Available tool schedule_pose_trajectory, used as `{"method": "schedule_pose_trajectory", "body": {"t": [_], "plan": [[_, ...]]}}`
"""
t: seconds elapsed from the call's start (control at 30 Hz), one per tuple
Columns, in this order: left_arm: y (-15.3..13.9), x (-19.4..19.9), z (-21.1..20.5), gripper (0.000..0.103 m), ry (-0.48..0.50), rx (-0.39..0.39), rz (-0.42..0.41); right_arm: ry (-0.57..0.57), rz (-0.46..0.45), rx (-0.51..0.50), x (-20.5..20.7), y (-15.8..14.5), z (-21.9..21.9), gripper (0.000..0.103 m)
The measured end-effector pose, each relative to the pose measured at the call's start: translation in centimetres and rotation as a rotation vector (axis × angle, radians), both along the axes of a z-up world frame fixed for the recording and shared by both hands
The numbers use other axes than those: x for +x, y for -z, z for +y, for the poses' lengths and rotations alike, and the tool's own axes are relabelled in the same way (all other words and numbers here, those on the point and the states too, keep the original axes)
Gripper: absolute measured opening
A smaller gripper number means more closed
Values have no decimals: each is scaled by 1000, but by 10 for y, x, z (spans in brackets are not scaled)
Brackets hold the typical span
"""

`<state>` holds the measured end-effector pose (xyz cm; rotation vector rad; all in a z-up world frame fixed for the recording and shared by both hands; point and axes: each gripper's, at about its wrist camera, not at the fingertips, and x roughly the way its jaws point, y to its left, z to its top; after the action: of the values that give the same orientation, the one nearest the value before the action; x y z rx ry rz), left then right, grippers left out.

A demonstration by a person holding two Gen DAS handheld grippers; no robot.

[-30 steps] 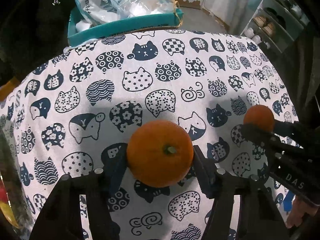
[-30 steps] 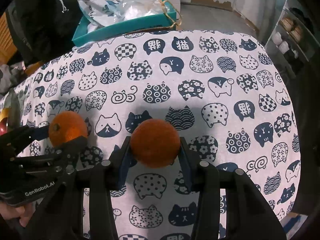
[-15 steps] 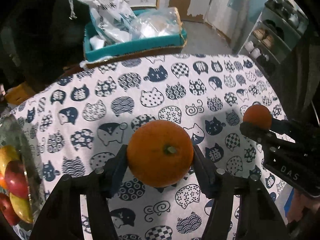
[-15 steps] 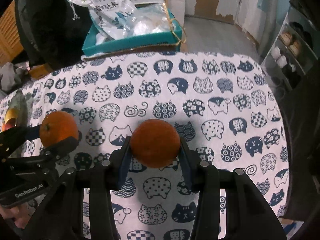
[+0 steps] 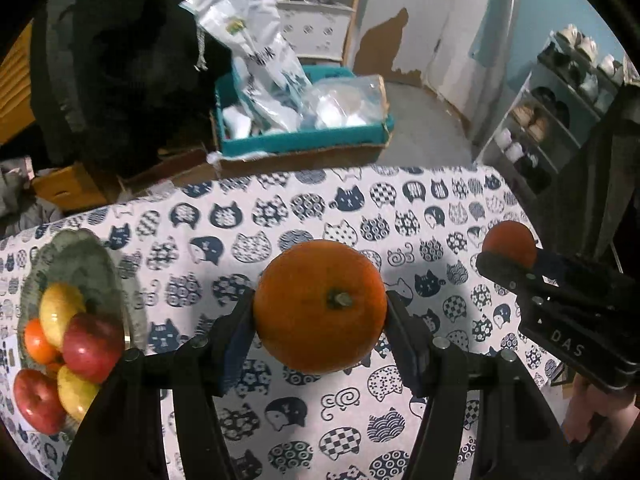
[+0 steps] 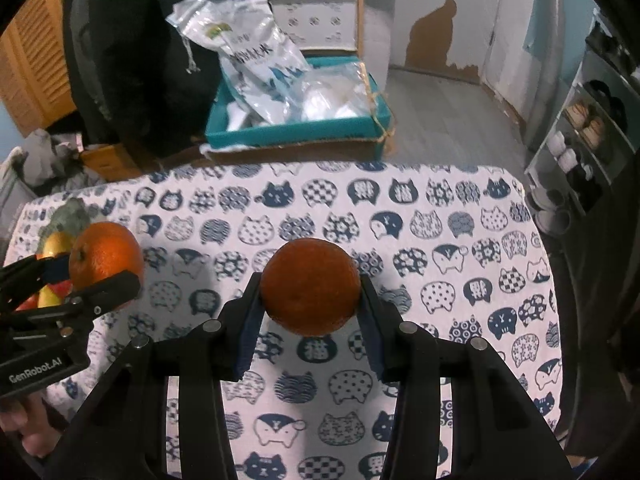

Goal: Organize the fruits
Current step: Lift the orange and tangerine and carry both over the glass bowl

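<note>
My left gripper (image 5: pixel 320 312) is shut on a large orange (image 5: pixel 320 306) with its stem facing the camera, held above the cat-print tablecloth (image 5: pixel 280 216). My right gripper (image 6: pixel 310 292) is shut on a smaller orange (image 6: pixel 310 286), also lifted off the cloth. Each gripper shows in the other's view: the right one with its orange (image 5: pixel 510 242) at the right, the left one with its orange (image 6: pixel 105 256) at the left. A greenish plate (image 5: pixel 80 256) with apples and other fruit (image 5: pixel 92 346) sits at the table's left edge.
Beyond the table's far edge a teal box (image 5: pixel 304 140) holds plastic bags (image 5: pixel 256 48). A dark garment (image 5: pixel 120 60) hangs at the back left. A shoe rack (image 5: pixel 560 112) stands to the right. A hand (image 5: pixel 596 412) grips the right gripper's handle.
Both grippers have risen with their oranges still held. The view pulled back, and the fruit plate at the left has come into the left wrist view.
</note>
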<state>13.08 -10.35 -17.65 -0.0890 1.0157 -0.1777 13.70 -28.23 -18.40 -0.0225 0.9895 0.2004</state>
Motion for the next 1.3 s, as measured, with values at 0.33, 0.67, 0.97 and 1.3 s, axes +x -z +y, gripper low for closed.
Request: {"method": "schedule_pose_trajectory", "body": {"t": [0.33, 0.67, 0.97, 1.3], "plan": [[-32, -19, 40, 63, -46, -17, -66, -48, -60, 20, -4, -33, 33, 44], [-58, -39, 89, 63, -118, -1, -118, -119, -100, 45, -4, -55, 79, 44], [-70, -51, 130, 63, -185, 15, -150, -180, -118, 57, -2, -69, 123, 44], [-71, -59, 179, 63, -260, 29, -153, -256, -116, 69, 4, -74, 179, 44]]}}
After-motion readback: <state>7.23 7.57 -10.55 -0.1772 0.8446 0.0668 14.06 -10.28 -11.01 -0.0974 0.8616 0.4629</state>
